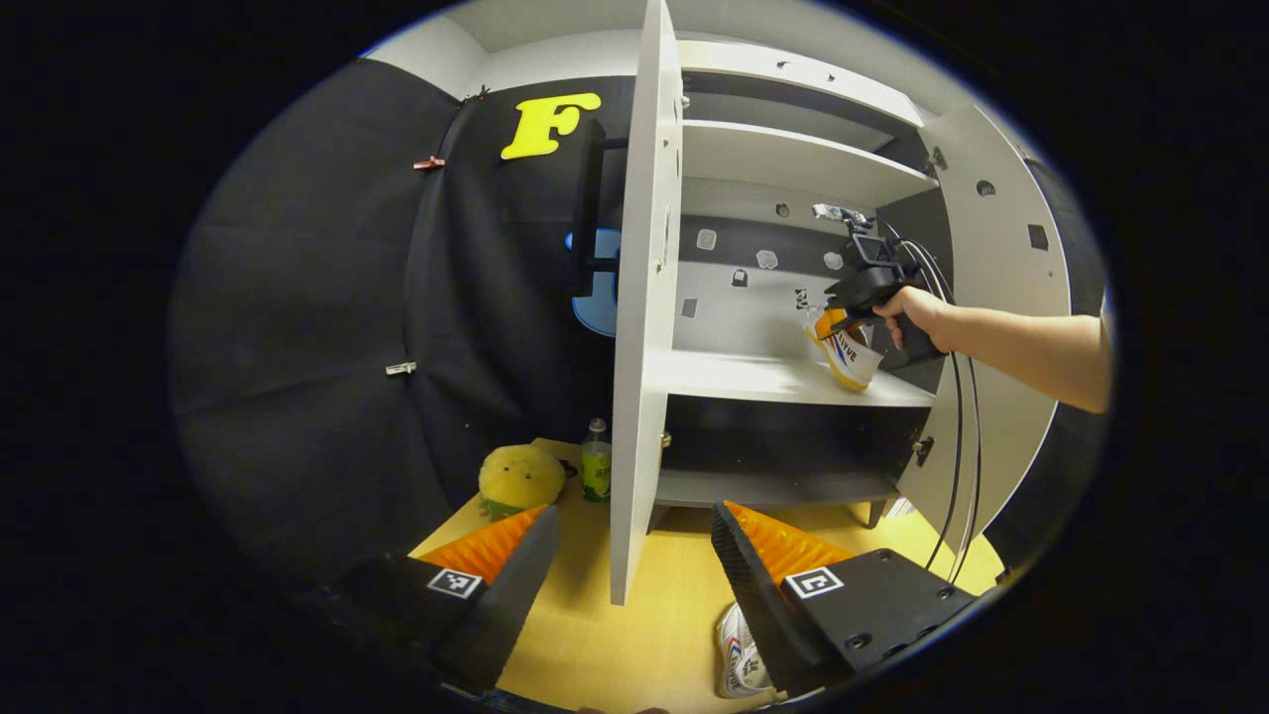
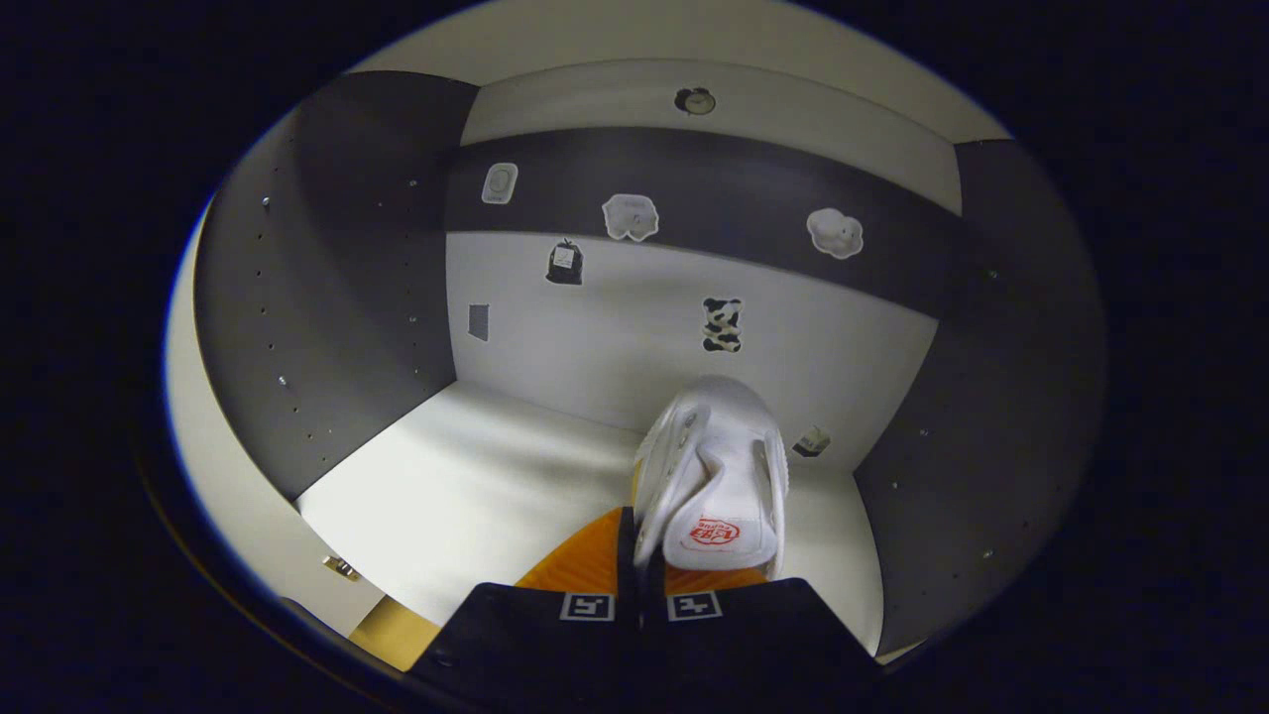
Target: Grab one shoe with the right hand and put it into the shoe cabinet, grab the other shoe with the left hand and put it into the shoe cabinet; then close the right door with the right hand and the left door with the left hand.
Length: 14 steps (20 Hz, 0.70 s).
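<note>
In the right gripper view my right gripper [image 2: 642,555] is shut on the side wall of a white shoe [image 2: 712,466], held inside the cabinet just over the white middle shelf [image 2: 476,486]. The left gripper view shows that same shoe [image 1: 851,355] touching the shelf [image 1: 753,379] at its right end, with a hand [image 1: 917,312] on the right gripper [image 1: 838,322]. My left gripper [image 1: 634,555] stands open low over the wooden floor. The other white shoe [image 1: 739,650] lies on the floor beside its right finger [image 1: 758,595], partly hidden by it.
The cabinet's left door [image 1: 644,297] stands open edge-on straight ahead of my left gripper; the right door [image 1: 1001,297] is open too. A yellow plush toy [image 1: 520,478] and a green bottle [image 1: 596,463] sit on the floor left of the cabinet.
</note>
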Tool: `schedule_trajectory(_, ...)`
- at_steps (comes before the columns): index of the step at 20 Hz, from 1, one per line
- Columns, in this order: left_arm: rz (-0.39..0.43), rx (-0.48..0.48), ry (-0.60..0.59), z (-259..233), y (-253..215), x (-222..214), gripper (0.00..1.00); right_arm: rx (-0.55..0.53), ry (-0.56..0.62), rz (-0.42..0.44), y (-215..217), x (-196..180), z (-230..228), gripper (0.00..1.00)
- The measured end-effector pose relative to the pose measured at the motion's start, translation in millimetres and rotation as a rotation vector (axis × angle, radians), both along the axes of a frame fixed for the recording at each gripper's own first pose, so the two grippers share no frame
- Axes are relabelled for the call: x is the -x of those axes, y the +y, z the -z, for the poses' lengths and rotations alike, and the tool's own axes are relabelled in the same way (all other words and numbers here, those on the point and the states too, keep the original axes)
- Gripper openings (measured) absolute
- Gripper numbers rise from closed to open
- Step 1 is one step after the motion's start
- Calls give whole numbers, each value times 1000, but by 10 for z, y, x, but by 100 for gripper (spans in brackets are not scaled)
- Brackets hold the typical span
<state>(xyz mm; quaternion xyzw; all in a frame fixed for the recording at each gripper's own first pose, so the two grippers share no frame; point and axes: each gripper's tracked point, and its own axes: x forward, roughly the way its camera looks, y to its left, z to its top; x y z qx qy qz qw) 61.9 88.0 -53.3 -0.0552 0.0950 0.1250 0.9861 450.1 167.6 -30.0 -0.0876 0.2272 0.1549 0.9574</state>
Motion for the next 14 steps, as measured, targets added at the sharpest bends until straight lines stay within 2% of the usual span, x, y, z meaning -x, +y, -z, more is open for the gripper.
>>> schedule_trajectory(5, -25, 9, -1, -19, -53, 15, 95, 21, 53, -1, 87, -107, 192, 5)
schedule_trajectory(12, -57, 2, -14, -85, -22, 175, 95, -87, 177, 105, 126, -162, 360, 5)
schedule_trajectory(14, -73, 18, -18, -75, 5, 231, 95, -83, 196, 128, 122, -128, 389, 9)
